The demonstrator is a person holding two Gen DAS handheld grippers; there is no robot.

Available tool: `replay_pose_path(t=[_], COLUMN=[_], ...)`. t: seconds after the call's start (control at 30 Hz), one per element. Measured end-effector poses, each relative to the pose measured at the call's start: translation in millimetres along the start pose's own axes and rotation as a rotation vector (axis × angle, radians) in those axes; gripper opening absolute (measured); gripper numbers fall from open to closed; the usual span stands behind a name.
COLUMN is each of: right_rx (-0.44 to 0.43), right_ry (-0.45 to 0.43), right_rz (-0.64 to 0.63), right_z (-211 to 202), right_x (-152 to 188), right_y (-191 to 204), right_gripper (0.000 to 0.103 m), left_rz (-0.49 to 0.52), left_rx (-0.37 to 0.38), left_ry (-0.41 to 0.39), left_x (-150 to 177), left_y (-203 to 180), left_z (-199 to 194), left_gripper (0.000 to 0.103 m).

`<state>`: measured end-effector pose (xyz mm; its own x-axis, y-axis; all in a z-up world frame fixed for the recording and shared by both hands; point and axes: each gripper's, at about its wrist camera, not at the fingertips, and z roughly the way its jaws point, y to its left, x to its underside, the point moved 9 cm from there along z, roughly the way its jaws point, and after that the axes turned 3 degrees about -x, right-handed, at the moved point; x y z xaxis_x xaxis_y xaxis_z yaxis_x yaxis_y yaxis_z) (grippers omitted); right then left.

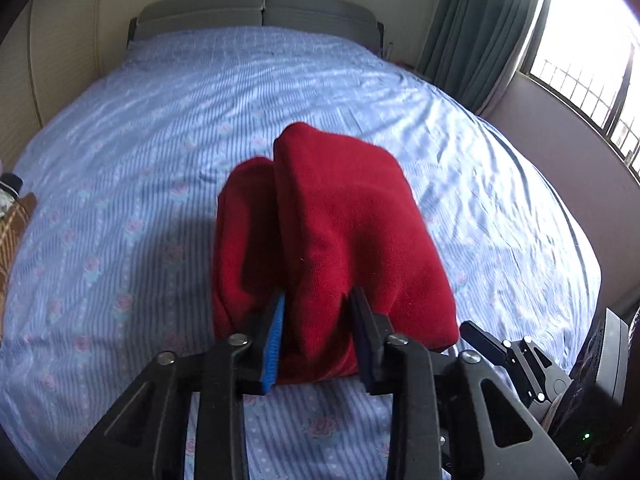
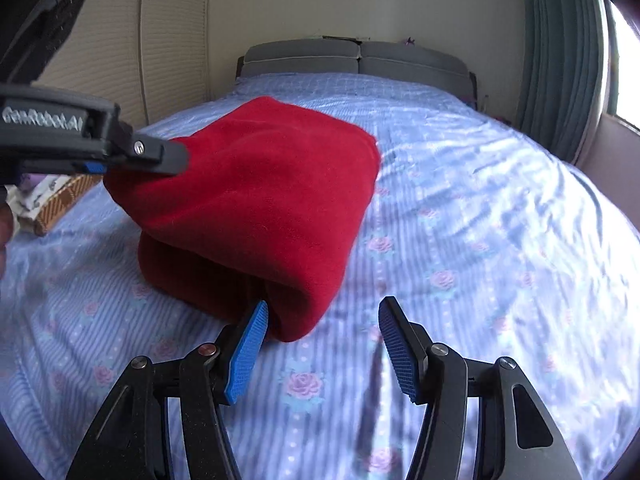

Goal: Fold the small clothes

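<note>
Garment: one red fleece cloth, soft and napped, folded into a thick rounded bundle; it lies near the middle of the bed, its upper layer lifted and draped over the lower one
Bed: one, covered by a pale blue striped sheet printed with pink roses, wrinkled in shallow ridges; two grey padded headboard panels stand side by side at the far end
Room: green pleated curtain beside a barred window; a woven brown basket at the bed's left edge
Claws: two, black angular frames with ribbed blue pads
Left claw: drawn in narrow and clamped on a fold of the red cloth at its near edge; fabric fills the gap between both pads
Right claw: jaws standing apart about halfway; its left pad touches the bundle's near corner, the right pad over bare sheet; nothing gripped
</note>
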<state>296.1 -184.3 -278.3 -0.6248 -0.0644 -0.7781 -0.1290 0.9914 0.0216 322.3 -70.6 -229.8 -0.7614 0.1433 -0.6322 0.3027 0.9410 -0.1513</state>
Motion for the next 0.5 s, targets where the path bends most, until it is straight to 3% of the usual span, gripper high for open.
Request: replay_pose_path(t=[0.2, 0.27, 0.33, 0.5], right_rx=[-0.025, -0.060, -0.096, -0.070], right_ry=[0.012, 0.017, 0.021, 0.050], right_rz=[0.066, 0.133, 0.162, 0.094], right_z=[29, 34, 36, 47], right_x=[-6, -8, -6, 8], right_y=[-2, -10, -12, -5], right_gripper=[0.057, 0.051, 0.037, 0.029], left_rz=[-0.031, -0.039, -0.045, -0.060], left_rx=[0.018, 0.022, 0.031, 0.015], left_ry=[-0.008, -0.023, -0.025, 0.015], left_x=[1, 0, 2, 26], left_y=[11, 15, 18, 29], left_z=[-1, -2, 1, 24], left_gripper=[0.021, 0.021, 0.022, 0.022])
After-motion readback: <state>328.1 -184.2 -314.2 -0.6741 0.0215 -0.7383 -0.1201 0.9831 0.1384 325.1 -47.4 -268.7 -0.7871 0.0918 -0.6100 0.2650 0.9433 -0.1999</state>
